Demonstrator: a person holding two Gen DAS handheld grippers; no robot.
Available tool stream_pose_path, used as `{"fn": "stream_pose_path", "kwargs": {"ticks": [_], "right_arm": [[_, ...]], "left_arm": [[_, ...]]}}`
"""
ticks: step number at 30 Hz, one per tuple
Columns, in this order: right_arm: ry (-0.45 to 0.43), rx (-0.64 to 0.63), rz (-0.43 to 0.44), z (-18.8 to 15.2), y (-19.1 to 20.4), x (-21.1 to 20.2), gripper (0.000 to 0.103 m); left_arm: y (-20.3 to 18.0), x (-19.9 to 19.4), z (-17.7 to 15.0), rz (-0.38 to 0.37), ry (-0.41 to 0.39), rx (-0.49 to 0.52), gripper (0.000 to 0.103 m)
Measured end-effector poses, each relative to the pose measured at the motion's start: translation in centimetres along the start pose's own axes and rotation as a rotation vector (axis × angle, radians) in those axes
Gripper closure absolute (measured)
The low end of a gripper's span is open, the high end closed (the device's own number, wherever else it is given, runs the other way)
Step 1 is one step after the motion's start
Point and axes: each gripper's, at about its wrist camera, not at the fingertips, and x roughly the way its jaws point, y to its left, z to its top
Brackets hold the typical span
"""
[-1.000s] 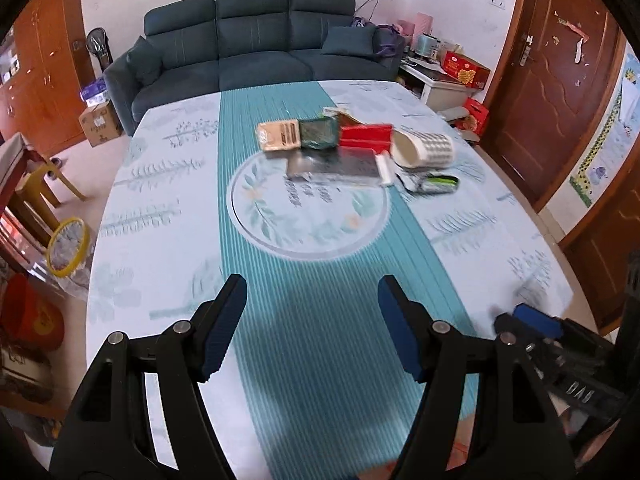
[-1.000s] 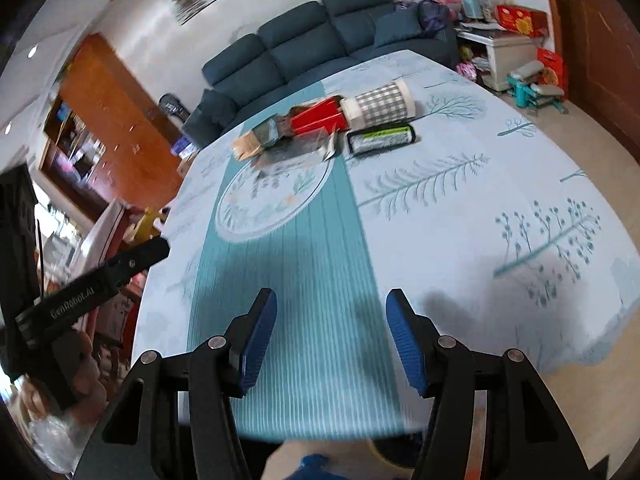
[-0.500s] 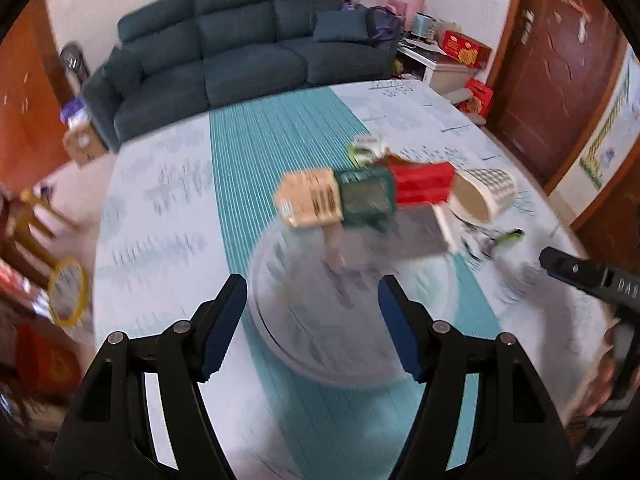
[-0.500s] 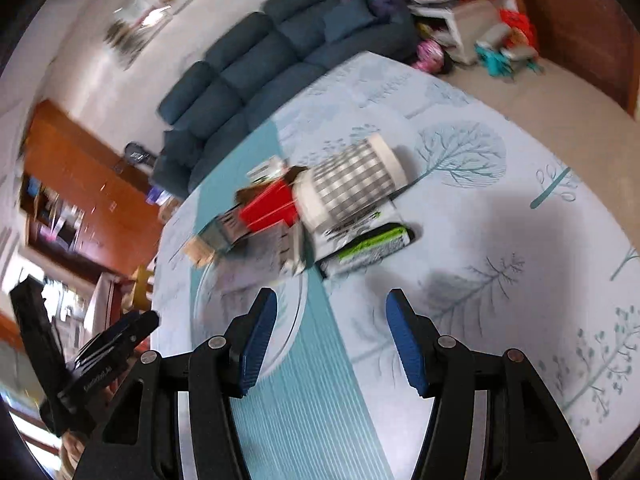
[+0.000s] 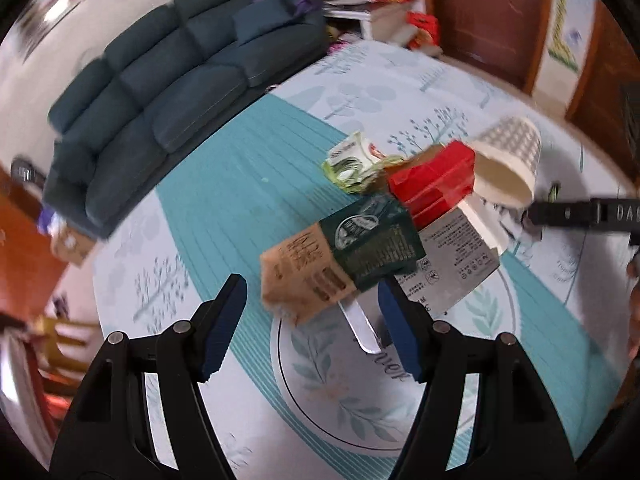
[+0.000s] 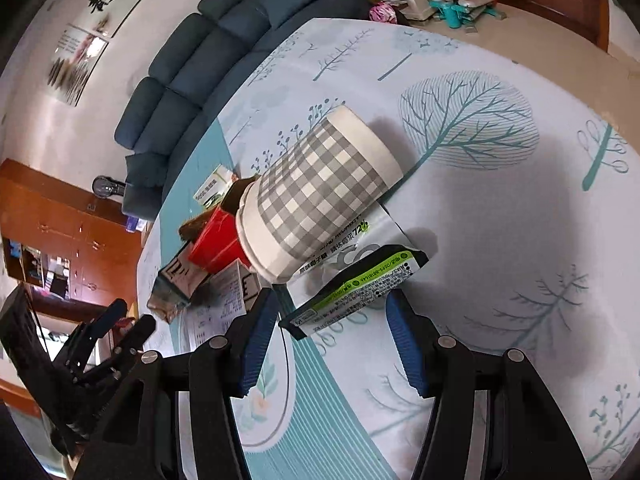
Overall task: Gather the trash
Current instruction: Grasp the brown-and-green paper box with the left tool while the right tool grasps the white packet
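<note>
Both grippers, left gripper (image 5: pixel 308 320) and right gripper (image 6: pixel 332 336), hang open and empty over the surface (image 6: pixel 500 208). The carton (image 5: pixel 340 256) looks light and crushable; pinch across its flat sides. The cup (image 6: pixel 320 196) would dent, so squeeze gently mid-wall.

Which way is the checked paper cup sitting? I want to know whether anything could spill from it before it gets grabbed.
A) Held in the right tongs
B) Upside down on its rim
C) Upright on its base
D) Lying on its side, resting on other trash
D: the checked paper cup lies on its side across the white wrapper and against the red box.
</note>
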Motion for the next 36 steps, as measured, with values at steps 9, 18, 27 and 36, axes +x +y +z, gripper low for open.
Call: {"fn": "stream_pose_path", "kwargs": {"ticks": [9,18,27,36], "right_arm": [[-0.031,-0.043,-0.061,0.0,-0.1,0.1,0.077],[-0.021,-0.084,-0.028,-0.7,-2.0,-0.9,0.097],[-0.018,-0.120,-0.021,-1.8,-3.0,-2.4,0.097],[-0.012,-0.165,-0.010,-1.8,-3.0,-2.5,0.097]], "left_arm": [[-2.8,3.4,2.3,0.075,0.025,0.199,0.038],[-2.4,6.2,4.0,0.003,0.103,0.179,0.038],[-1.3,7.5,4.7,-0.010,0.161,0.194,0.038],[-0.9,9.4,4.3,0.061,0.191,0.251,0.037]]}}
